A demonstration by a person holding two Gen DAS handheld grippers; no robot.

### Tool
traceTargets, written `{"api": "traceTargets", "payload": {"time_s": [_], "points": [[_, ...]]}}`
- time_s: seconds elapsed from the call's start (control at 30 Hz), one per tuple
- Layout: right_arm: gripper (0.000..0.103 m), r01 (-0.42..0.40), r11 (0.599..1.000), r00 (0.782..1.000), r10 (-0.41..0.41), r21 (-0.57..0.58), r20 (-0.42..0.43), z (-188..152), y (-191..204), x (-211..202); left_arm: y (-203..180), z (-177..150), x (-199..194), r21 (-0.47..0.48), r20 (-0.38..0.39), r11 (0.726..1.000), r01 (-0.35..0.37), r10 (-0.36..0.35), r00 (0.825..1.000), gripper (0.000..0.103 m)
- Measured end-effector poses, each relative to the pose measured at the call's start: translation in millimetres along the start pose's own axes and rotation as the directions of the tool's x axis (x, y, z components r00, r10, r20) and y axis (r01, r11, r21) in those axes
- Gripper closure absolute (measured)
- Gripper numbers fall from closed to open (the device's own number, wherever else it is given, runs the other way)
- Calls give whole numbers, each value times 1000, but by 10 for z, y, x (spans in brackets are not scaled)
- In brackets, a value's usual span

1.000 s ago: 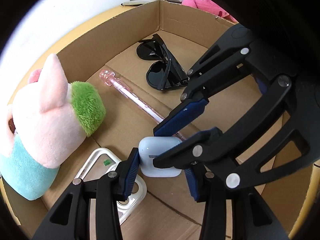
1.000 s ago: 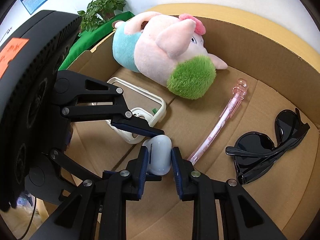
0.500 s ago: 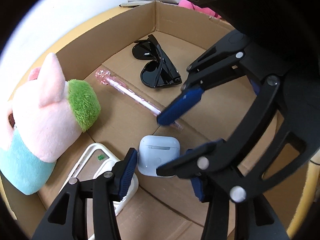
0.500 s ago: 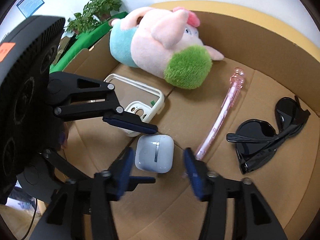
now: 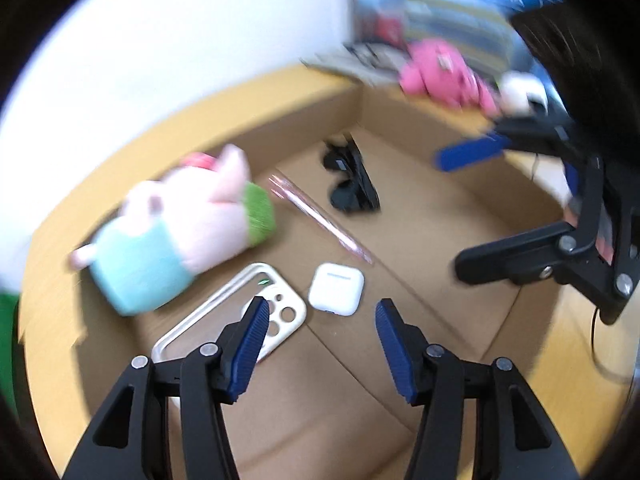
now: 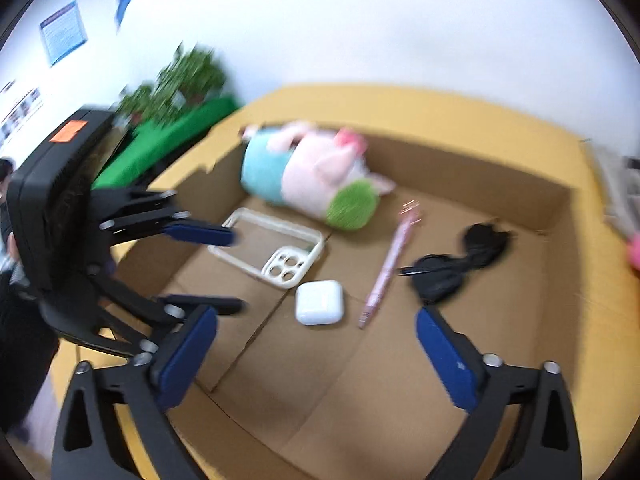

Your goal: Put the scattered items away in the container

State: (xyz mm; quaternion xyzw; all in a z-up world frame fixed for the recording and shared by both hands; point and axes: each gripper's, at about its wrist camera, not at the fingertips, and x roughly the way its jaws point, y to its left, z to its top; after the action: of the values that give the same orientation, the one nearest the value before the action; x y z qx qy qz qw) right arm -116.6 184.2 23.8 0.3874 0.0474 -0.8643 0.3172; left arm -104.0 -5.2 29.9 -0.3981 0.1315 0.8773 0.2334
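Right gripper [image 6: 316, 356] jaws opening, nothing between; left gripper [image 5: 318, 344] opening too, empty. Earbud case [image 6: 319, 302] lies flat in box [image 6: 472, 168], beside phone case [image 6: 276, 248] and pen [image 6: 386, 268]. Lift both clear straight up, avoid clipping box walls.

Near half of the cardboard box [image 6: 472, 172] floor lies bare under my tongs. Further in, earbud case [image 6: 319, 302], phone case [image 6: 276, 254], pen [image 6: 390, 264], sunglasses [image 6: 456, 264] and plush toy [image 6: 312, 172] crowd it.

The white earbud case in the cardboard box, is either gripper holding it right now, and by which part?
Neither. The white earbud case lies free on the cardboard box floor; left gripper and right gripper jaws are opening, nothing between them.
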Motion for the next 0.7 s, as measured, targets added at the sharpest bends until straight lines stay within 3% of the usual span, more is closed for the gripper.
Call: {"api": "traceTargets", "payload": {"time_s": [0.03, 0.1, 0.2, 0.33, 0.47, 0.6, 0.7], "points": [[0, 32, 999, 999, -33, 22, 23, -51, 6, -110, 2, -20, -73, -55, 45, 998, -7, 9, 999, 30], [0, 96, 994, 994, -98, 47, 42, -164, 62, -139, -25, -161, -220, -180, 126, 984, -17, 40, 991, 20], [0, 190, 979, 980, -193, 79, 40, -381, 148, -137, -87, -405, -286, -311, 175, 949, -42, 101, 979, 20], [0, 280, 946, 959, -281, 165, -15, -586, 92, -56, -62, -681, -341, -442, 125, 889, -116, 189, 974, 20], [0, 288, 942, 957, -288, 174, -24, -747, 155, -57, -153, -825, -385, -471, 66, 855, -216, 278, 958, 20], [0, 292, 941, 955, -295, 172, -8, -793, 189, -58, -241, -825, -358, -445, 3, 822, -355, 398, 917, 20], [0, 297, 939, 953, -301, 173, -1, -786, 174, -34, -285, -810, -421, -454, 13, 803, -385, 438, 899, 20]]}}
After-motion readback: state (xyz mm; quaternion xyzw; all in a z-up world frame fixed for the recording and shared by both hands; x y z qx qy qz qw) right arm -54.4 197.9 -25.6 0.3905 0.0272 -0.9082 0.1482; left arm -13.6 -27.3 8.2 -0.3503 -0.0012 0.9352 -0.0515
